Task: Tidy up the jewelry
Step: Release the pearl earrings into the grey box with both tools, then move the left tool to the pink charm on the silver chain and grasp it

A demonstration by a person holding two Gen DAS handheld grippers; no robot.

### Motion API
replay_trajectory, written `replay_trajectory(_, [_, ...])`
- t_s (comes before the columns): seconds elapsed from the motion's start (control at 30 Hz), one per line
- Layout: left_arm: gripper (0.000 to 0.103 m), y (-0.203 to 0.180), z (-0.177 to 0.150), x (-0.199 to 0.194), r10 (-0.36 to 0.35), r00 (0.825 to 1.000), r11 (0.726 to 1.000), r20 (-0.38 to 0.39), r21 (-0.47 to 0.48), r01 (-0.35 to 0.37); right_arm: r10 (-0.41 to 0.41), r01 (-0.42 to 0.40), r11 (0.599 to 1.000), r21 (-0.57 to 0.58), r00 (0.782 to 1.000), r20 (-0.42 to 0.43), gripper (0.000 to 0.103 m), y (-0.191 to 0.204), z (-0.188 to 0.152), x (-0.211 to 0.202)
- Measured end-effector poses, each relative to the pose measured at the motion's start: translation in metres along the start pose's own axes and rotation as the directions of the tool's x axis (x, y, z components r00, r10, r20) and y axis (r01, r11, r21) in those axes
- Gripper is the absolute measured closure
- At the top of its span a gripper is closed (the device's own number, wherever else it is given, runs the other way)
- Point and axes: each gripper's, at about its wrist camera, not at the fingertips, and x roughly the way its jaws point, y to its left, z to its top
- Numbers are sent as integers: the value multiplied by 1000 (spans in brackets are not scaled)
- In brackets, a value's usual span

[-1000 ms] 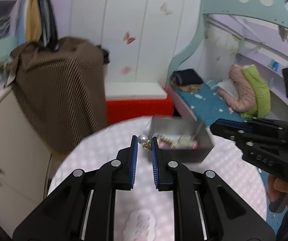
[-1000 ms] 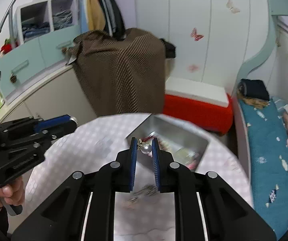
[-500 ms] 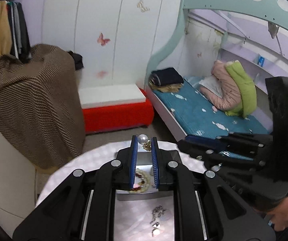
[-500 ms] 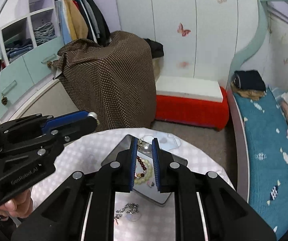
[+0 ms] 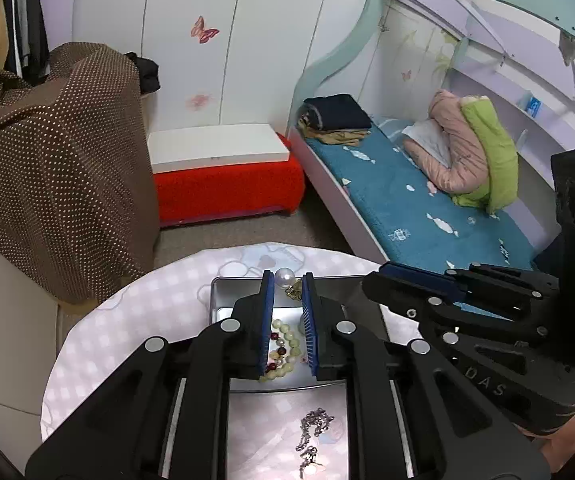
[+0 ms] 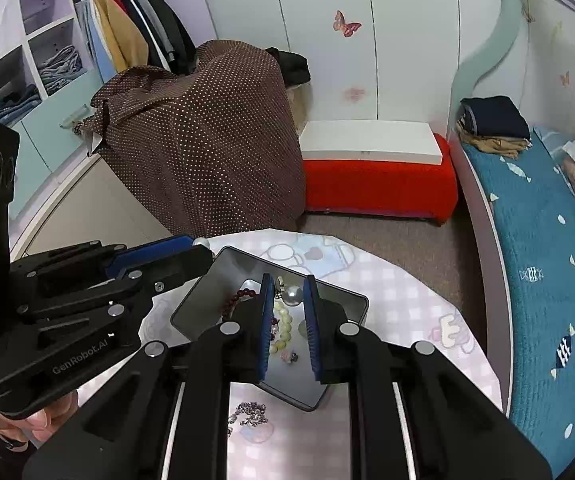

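Now, over the metal tin (image 5: 223, 300), my left gripper (image 5: 287, 286), whose jaws just eased apart, pinches a pearl earring (image 5: 285, 277); my right gripper (image 6: 289, 294) pinches its twin (image 6: 292, 295). Loosen too soon and either pearl may bounce past the rim.

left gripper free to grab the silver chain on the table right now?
Probably not. The left gripper has a pearl earring between its tips over the tin. The chain lies bare below it, nothing covering it, so drop the earring first.
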Motion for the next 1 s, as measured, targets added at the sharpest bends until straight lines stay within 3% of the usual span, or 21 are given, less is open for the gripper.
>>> replay_trajectory(0.1, [43,6,-2,-1,34,999,999,11,-26,-34,5,-5,1000,26,1000,3,86,-3,-1,1])
replay_trajectory(0.17, [39,9,-3,-5,43,999,998,23,-36,-42,12,-13,999,38,1000,7,83,-5,-1,1])
replay_trajectory(0.27, [20,12,-6,-14,68,997,997,44,-40,-66,8,-9,999,51,1000,11,79,-7,-2,0])
replay_trajectory(0.3, [14,14,-7,-17,81,995,996,55,-42,-79,9,-10,998,56,1000,15,66,-8,-2,-1])
replay_trajectory(0.33, [12,14,-7,-21,89,994,995,63,-44,-87,9,-10,998,65,1000,23,54,-8,-2,-3])
replay_trajectory(0.4, [8,20,-10,-32,101,991,993,92,-68,-95,-29,24,995,95,998,53,17,-13,-3,-9])
replay_trajectory(0.47, [6,22,-12,-43,120,986,990,116,-83,-111,-48,36,990,134,995,83,7,-20,-4,-15])
replay_trajectory(0.6, [6,23,-21,-62,178,974,983,141,-72,-170,-74,57,986,154,992,103,7,-23,-9,-24])
replay_trajectory(1.0, [6,13,-43,-103,199,960,980,198,-72,-188,-84,59,988,144,980,178,7,-9,-22,-64])
